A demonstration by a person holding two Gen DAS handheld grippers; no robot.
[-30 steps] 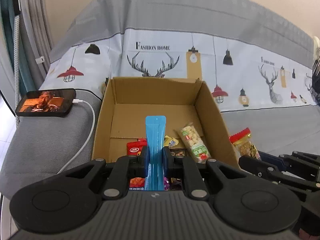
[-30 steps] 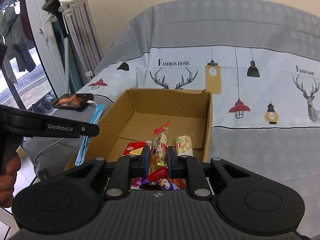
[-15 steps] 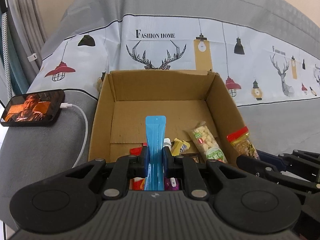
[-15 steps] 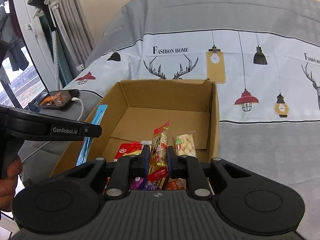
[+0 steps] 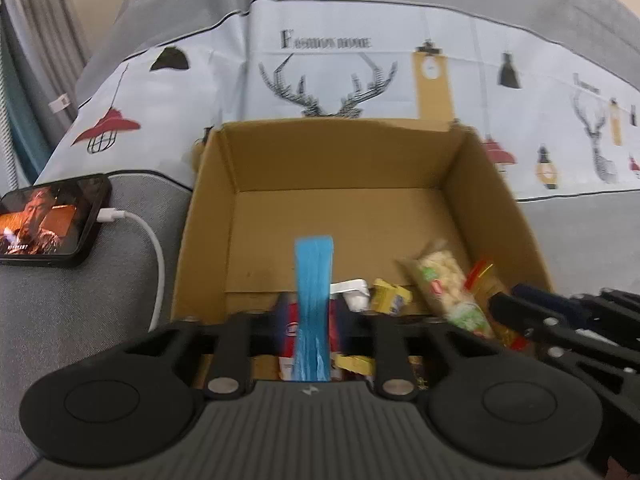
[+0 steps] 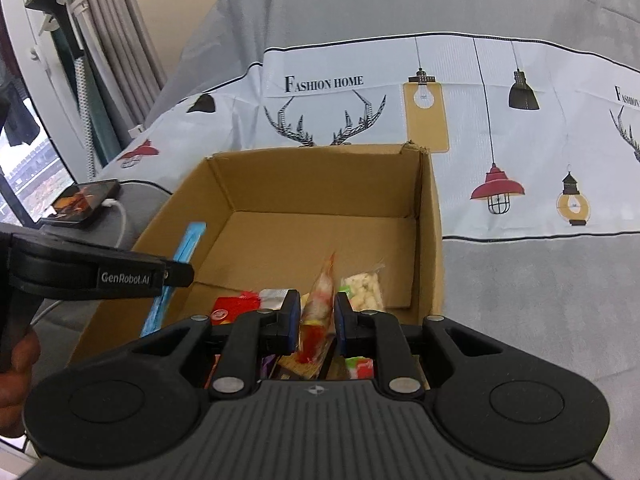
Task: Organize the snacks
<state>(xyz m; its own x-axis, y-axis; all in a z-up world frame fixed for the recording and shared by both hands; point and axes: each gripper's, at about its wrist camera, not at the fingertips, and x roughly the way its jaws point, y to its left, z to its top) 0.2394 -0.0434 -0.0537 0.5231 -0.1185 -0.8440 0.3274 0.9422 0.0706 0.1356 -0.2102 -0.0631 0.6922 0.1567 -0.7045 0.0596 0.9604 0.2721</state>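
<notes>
Cardboard box (image 5: 496, 216) waits below as the left gripper (image 5: 312, 316), fingers just spreading, frees a blue packet (image 5: 314, 280); the right gripper (image 6: 317, 320), clamping a red-tipped snack (image 6: 320, 300), should release next.

cardboard box (image 6: 430, 208) far half bare floor, open top, snack packets (image 6: 362, 292) crowding near end, walls all round, phone (image 5: 48, 220) clear left

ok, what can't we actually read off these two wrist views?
- Near end of the box: hidden by each hand-held gripper body in both views.
- Blue packet: motion-blurred in the left view, lower end behind the left hand-held gripper; contact with the pads unclear.
- Red packet label: blurred in the right view, in the right hand-held gripper.
- Phone screen: too small.
</notes>
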